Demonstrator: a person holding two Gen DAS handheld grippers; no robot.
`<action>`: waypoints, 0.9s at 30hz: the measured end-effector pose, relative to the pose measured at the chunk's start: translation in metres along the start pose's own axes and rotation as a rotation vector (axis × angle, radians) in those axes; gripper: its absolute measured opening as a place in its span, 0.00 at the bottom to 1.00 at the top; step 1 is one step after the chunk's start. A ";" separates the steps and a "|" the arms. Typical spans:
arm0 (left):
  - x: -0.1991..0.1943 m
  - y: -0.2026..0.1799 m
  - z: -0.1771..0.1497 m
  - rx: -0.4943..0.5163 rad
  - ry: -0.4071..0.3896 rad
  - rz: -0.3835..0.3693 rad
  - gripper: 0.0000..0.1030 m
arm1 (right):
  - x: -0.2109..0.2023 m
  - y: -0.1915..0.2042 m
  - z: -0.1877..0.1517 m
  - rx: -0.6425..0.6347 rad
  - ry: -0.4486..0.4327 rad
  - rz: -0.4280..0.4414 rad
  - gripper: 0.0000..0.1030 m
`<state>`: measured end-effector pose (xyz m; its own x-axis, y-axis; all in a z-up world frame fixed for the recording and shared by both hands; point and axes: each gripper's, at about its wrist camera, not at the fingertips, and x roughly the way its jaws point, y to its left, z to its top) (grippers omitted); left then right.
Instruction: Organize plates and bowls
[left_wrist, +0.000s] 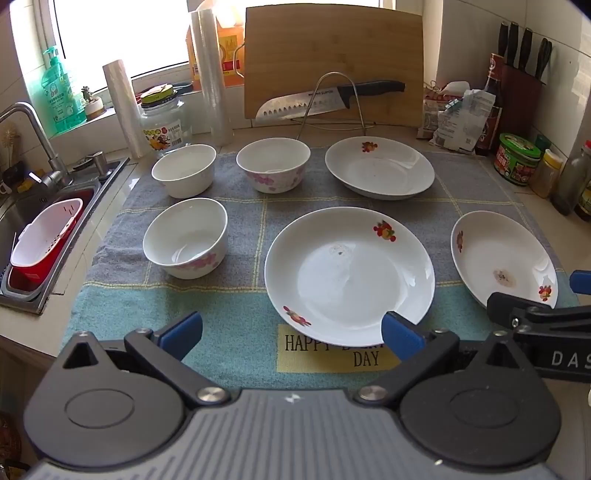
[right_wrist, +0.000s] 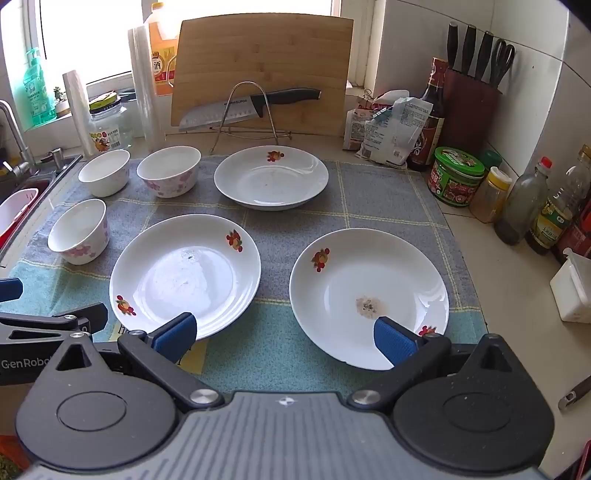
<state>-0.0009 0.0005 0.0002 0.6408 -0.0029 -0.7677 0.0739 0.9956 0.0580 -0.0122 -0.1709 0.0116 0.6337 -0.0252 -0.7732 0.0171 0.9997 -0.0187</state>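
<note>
Both tools hang spread wide over the near edge of the counter, grasping nothing. The left gripper (left_wrist: 291, 332) has its blue pads either side of a strip of bare grey-and-teal checked towel (left_wrist: 236, 206); at its one o'clock lies the nearest white shallow plate with fruit decals (left_wrist: 349, 275). The right gripper (right_wrist: 284, 338) straddles the gap between that plate and a second fruit-decal plate with a brown stain (right_wrist: 369, 295) at its one o'clock. A third matching plate (right_wrist: 271, 177) sits at twelve, toward the back. Three white bowls, one plain (left_wrist: 184, 170) and two with pink blossoms (left_wrist: 273, 164) (left_wrist: 185, 242), cluster at ten and eleven o'clock, apart from each other.

Open towel runs between the dishes. Left, the counter drops into a steel sink (left_wrist: 22, 214); right, bottles and jars (right_wrist: 524, 206) crowd the wall. Behind stand a bamboo cutting board (left_wrist: 334, 59) and a knife (left_wrist: 328, 99) on a wire rack.

The towel's patch reads "HAPPY … DAY"; the knife blade reads "SUPOR".
</note>
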 end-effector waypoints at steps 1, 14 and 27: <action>0.000 -0.001 0.002 0.001 -0.001 0.001 0.99 | 0.000 0.000 0.000 -0.001 -0.001 0.000 1.00; -0.003 -0.001 0.003 0.002 -0.003 0.002 0.99 | -0.003 -0.001 0.003 -0.004 -0.007 0.001 1.00; -0.008 -0.001 0.004 0.000 -0.006 0.005 0.99 | -0.003 -0.001 0.000 -0.007 -0.012 -0.001 1.00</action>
<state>-0.0030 -0.0007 0.0086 0.6458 0.0018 -0.7635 0.0709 0.9955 0.0623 -0.0145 -0.1713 0.0139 0.6432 -0.0258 -0.7653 0.0117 0.9996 -0.0239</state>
